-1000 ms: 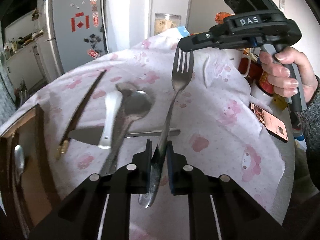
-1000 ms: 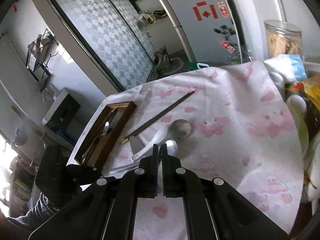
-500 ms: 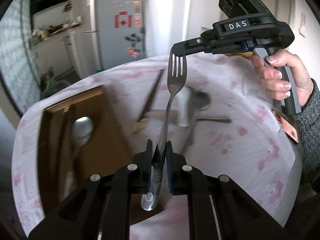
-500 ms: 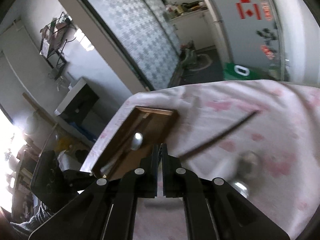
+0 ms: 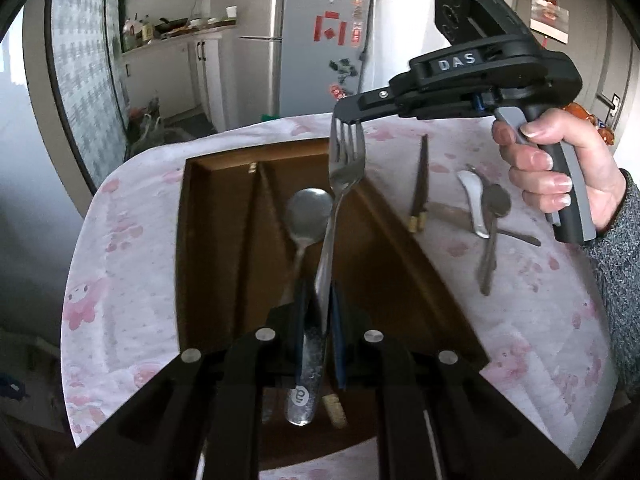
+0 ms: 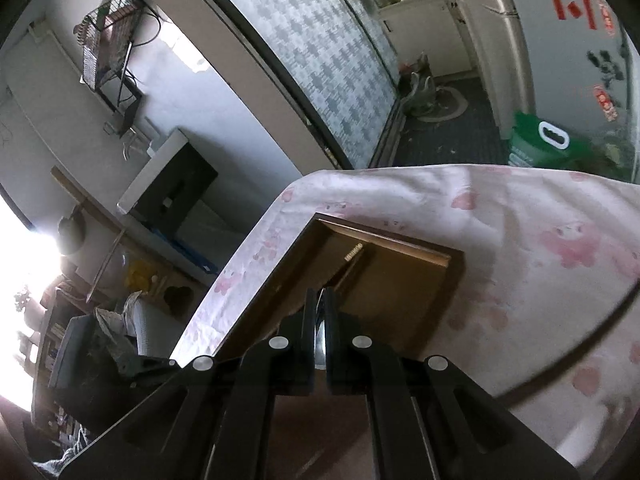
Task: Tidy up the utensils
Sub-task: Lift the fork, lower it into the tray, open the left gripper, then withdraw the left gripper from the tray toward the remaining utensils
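Observation:
My left gripper (image 5: 318,300) is shut on the handle of a steel fork (image 5: 340,184), held above the brown wooden tray (image 5: 208,240). My right gripper (image 5: 344,114) is shut on the fork's tines from above; in the right wrist view its pads (image 6: 310,312) are closed on a sliver of metal (image 6: 320,320). A steel spoon (image 5: 308,212) lies in the tray's middle compartment. The tray also shows in the right wrist view (image 6: 400,248).
On the pink-patterned tablecloth (image 5: 120,240) right of the tray lie dark chopsticks (image 5: 420,184), a white ceramic spoon (image 5: 474,200), a steel spoon (image 5: 494,224) and a knife (image 5: 516,234). A fridge (image 5: 320,40) stands beyond the table.
Both grippers have carried the fork leftward from above the loose utensils to above the wooden tray. The hold on the fork is unchanged.

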`<state>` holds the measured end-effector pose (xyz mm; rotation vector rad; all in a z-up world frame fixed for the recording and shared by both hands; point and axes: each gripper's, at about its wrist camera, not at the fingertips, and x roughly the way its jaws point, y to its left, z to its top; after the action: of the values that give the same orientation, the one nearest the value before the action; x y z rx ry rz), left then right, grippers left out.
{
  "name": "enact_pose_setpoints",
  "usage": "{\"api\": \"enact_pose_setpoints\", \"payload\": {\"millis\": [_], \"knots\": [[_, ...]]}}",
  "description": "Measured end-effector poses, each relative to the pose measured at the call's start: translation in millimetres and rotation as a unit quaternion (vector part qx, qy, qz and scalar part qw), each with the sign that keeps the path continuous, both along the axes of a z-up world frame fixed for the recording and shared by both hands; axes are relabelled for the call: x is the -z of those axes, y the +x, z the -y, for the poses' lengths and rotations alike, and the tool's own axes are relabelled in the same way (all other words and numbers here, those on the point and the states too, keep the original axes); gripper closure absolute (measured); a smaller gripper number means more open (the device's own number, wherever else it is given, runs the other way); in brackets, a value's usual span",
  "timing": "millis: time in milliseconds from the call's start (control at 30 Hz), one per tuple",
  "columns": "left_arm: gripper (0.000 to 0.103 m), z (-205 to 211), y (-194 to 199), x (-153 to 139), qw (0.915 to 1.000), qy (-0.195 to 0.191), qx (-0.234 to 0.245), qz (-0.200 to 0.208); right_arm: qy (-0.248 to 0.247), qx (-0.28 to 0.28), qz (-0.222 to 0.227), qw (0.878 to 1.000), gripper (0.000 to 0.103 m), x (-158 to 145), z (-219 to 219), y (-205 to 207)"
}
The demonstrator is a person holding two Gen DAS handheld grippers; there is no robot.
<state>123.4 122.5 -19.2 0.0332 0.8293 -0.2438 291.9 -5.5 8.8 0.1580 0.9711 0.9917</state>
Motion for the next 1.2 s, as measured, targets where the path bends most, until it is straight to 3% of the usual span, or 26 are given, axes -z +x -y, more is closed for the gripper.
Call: {"api": "enact_pose_setpoints", "payload": {"millis": [467, 867, 933, 1067, 1200], "knots": [[0.091, -16.4, 7.0, 18.2, 0.9998, 0.002, -0.017, -0.012, -0.027, -0.005, -0.01, 1.0, 0.099, 32.1, -48.5, 18.5], [0.09, -16.4, 2.2, 16.3, 0.9997, 0.008, -0.022, -0.009, -0.044, 0.003, -0.018, 0.999, 0.092, 42.8, -52.1, 20.3], [0.081, -16.0, -1.7, 14.5, 0.9997, 0.004, -0.024, -0.007, -0.047, 0.005, -0.014, 0.999, 0.088, 41.6, -49.2, 19.3], [0.045, -13.7, -10.0, 7.4, 0.9996, -0.005, -0.027, 0.005, -0.046, 0.014, -0.012, 0.999, 0.058, 36.1, -35.4, 13.7], [0.043, -2.4, -19.7, 0.1, 0.9996, -0.006, -0.023, 0.013, -0.043, 0.028, -0.006, 0.999, 0.053, 28.5, -10.4, 6.2]]}}
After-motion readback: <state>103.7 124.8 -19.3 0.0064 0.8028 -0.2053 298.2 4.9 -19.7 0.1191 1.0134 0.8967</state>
